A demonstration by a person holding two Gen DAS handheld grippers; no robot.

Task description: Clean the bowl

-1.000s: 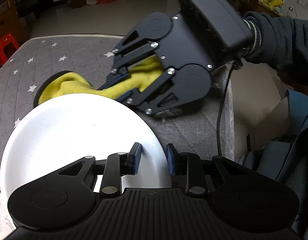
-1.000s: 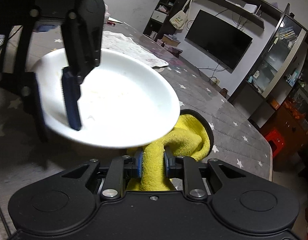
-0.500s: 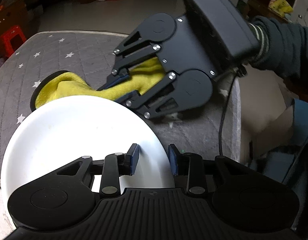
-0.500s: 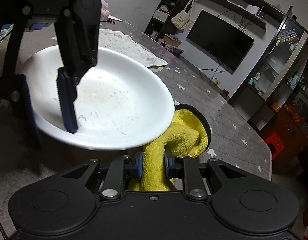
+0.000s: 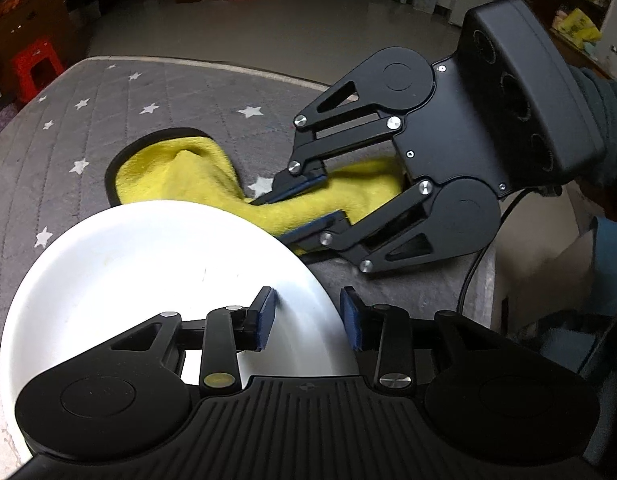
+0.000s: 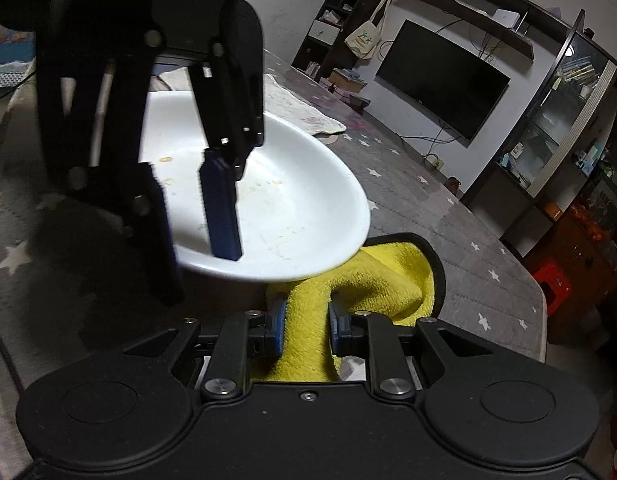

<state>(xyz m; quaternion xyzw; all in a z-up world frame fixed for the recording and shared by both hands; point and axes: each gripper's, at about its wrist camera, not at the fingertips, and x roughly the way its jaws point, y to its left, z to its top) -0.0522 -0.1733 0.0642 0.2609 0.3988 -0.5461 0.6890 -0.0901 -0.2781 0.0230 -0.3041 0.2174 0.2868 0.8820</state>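
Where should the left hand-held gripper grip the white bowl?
Take the bowl by its thin near rim, coming from above with one finger inside and one outside. Its inside is wide and smooth, so only the rim fits the jaws. That leaves the far side clear for the yellow cloth.

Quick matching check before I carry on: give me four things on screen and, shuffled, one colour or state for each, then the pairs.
Things:
1. bowl
2. cloth
3. left hand-held gripper
4. stool

States:
A. red, on the floor
B. yellow, clamped in the right hand-held gripper
C. astride the white rim
D. white, smeared with residue

Pairs: 1-D, 2-B, 3-C, 4-A
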